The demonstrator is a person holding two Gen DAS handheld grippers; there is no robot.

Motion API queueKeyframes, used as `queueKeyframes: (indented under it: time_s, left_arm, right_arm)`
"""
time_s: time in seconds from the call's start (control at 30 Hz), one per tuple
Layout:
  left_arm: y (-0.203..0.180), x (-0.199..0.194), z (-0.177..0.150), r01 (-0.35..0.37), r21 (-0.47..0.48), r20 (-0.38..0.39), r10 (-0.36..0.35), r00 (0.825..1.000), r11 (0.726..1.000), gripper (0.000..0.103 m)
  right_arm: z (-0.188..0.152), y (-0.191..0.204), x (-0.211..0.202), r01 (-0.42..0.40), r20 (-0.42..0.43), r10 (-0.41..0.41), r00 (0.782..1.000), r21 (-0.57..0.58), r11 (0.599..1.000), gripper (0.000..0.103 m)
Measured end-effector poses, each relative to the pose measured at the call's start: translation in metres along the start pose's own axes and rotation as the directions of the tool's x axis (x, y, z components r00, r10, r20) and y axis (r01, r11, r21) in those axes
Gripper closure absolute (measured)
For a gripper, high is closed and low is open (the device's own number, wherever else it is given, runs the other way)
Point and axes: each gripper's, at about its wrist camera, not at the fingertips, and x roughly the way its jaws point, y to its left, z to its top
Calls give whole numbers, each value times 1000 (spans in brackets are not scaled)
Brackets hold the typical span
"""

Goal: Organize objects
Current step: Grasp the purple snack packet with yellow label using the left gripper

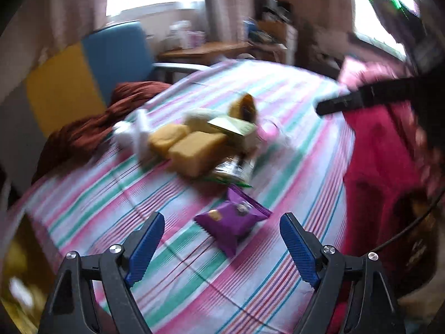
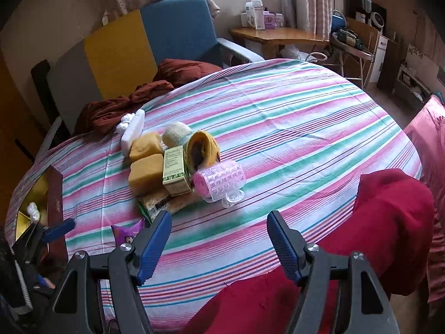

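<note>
From the left wrist we see the purple snack packet whole, lying flat on the striped cloth just ahead of the left gripper, whose blue-padded jaws stand wide apart with nothing between them; from the right wrist only a corner of that packet peeks out beside the near finger of the right gripper, which is likewise spread and empty over bare cloth. The right view alone gives us the dark red box with a gold lining at the table's left edge, something small and white inside it, and the left gripper's blue fingertip close beside it. The left view is smeared, so the pile in the middle reads only as soft shapes; the right view sorts it out: two yellow sponges, a pale green carton leaning between them and a rolled yellow sock, a cream ball of cloth, a white bar, a pink ribbed roller on a clear handle, and a flat packet beneath. The carton bears print we cannot read. A red garment lies over the near right edge, a rust-brown blanket is heaped at the far left, and a blue chair and wooden desk stand behind. In the left view a dark bar, perhaps the right gripper's finger, crosses the upper right
</note>
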Motion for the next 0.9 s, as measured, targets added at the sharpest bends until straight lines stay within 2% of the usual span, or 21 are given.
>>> queueKeyframes:
  time_s: [0.1,0.2,0.27,0.33,0.43,0.47,0.67,0.77,0.83,0.9]
  left_arm:
    - [-9,18,3,-30,103,-21,32,999,994,18]
    - [-8,31,8,-8,120,-37,13,999,993,18]
    - [-5,44,9,7,106,-64,0,998,994,28]
    - [-3,52,8,37,75,-102,-29,994,997,58]
    - [-3,51,3,42,43,-92,-38,995,998,59]
    - [-3,49,0,47,34,-89,-43,995,998,59]
    - [8,41,-11,69,-70,-73,-74,995,995,58]
    - [15,54,-19,106,-169,-120,-127,985,980,59]
    - [13,51,-20,91,-158,-98,-107,989,983,59]
    - [8,49,-19,66,-125,-103,-79,992,990,59]
  right_arm:
    - [1,0,4,-17,-16,17,1000,-6,1000,31]
    - [3,-1,9,-30,-38,29,999,-22,999,31]
    - [6,-2,14,-43,-60,42,997,-21,999,31]
    - [10,-4,19,-57,-79,55,995,-19,998,31]
    - [18,-1,29,-66,-107,61,992,-44,997,31]
    - [20,0,33,-41,-111,36,993,-45,998,31]
    - [43,6,71,-52,-221,7,975,-196,979,29]
    - [53,10,91,-65,-267,-7,964,-260,963,26]
    - [58,12,102,-83,-297,-10,955,-298,951,25]
    - [61,13,114,-65,-312,-43,949,-326,943,25]
